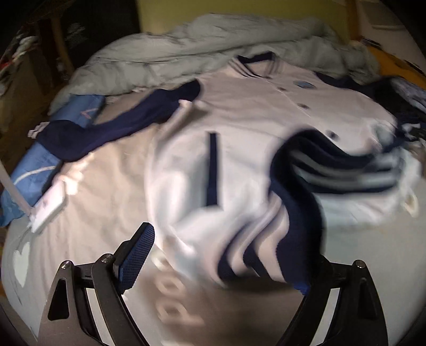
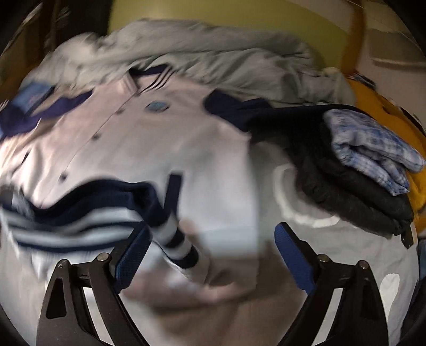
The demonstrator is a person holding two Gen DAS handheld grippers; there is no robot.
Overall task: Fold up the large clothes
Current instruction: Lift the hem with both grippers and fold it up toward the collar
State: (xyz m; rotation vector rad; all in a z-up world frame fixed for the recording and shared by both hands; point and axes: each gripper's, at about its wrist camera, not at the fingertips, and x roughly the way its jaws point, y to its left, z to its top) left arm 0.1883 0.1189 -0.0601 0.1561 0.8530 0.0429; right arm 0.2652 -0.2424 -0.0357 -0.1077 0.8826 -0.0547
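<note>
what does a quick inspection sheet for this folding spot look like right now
surface: bed sheet, pale with white heart prints, bare at the near edge.
job's things: white jacket with navy sleeves spread flat, buttons up; its striped hem is flipped back over the body.
clutter: rumpled grey duvet behind; blue cloth at left; dark folded garment with a blue checked cloth on top at right.
grippers: left tool open, hem between its jaws; right tool open over the hem's corner.
cables: white cord and adapter on the sheet.
surroundings: yellow wall, dim room.
</note>
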